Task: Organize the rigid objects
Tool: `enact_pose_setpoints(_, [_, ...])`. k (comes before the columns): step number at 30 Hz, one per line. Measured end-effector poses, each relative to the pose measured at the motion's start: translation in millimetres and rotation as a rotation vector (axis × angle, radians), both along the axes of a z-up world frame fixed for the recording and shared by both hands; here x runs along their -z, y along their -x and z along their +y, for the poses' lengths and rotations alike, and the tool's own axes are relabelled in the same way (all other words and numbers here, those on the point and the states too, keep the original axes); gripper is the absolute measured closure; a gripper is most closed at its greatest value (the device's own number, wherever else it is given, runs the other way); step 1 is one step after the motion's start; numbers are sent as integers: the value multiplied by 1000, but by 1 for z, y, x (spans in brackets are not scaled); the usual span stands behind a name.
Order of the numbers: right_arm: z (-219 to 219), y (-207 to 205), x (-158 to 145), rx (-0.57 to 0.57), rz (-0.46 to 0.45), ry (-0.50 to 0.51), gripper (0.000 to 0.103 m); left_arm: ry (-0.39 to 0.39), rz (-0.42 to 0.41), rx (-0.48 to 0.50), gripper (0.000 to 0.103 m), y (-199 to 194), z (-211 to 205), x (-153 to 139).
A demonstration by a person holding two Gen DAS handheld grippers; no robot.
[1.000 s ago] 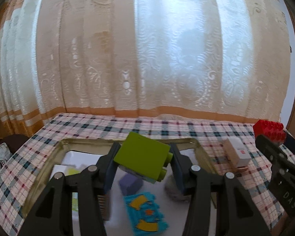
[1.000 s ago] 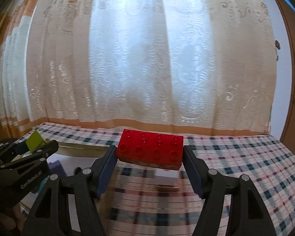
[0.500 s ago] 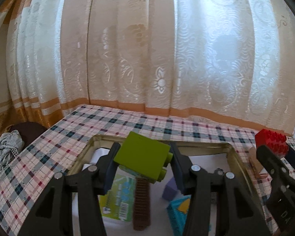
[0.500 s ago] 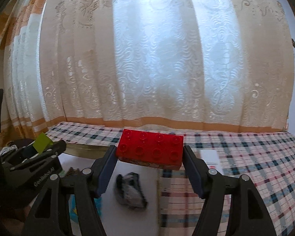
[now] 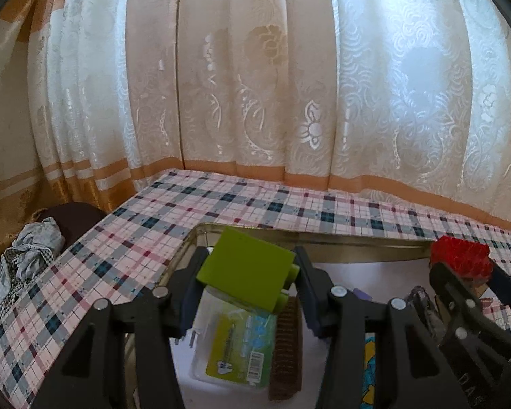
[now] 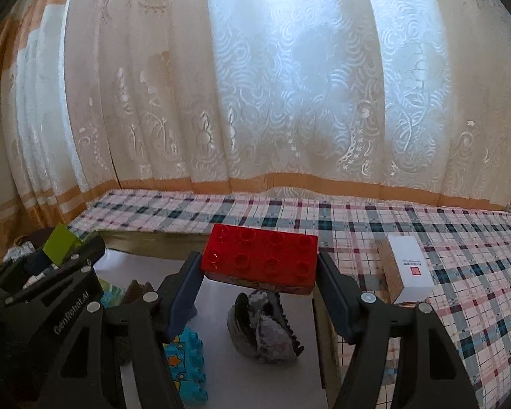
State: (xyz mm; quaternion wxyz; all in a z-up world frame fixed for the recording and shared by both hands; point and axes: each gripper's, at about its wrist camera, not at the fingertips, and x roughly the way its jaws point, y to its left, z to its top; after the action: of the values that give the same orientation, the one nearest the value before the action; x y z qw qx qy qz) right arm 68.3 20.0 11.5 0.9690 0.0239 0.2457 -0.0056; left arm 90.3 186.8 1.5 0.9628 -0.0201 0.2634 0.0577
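Gold-coloured metal forms the rim of the tray (image 5: pixel 357 238), which lies on the checked tablecloth (image 5: pixel 146 225) directly below and ahead of both your tools; its pale floor already carries a green packet (image 5: pixel 238 347), a brown comb (image 5: pixel 286 341), a blue block (image 6: pixel 187 368) and a grey clip (image 6: pixel 262 337). That is the relation your coming move turns on: both loads hang over the tray floor, so the way to it is downward.

Your right gripper (image 6: pixel 259 266) is clamped on the red block (image 6: pixel 260 255), pads on its two short ends, long axis lying across the jaws, studs up. It hangs above the grey clip, near the tray's right wall. A white box (image 6: pixel 408 269) stands outside the tray, just beside that wall.

Your left gripper (image 5: pixel 250 279) is clamped on the green block (image 5: pixel 245 276), which sits tilted between the pads, above the green packet and the comb at the tray's left end.

In my judgement, each block needs a bare patch of floor; the right hand has the clearer one, to the left of the clip.
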Motion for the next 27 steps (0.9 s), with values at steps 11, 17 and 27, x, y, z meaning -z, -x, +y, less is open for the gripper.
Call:
enact_pose_setpoints(11, [2, -10, 12, -27, 64, 29, 34, -51, 32, -3, 54, -4, -7, 8])
enact_pose_setpoints(17, [0, -10, 13, -45, 82, 14, 34, -68, 55, -18, 54, -7, -6, 12])
enact_pose_setpoints(27, [4, -13, 14, -77, 106, 15, 34, -89, 70, -28, 54, -8, -9, 15])
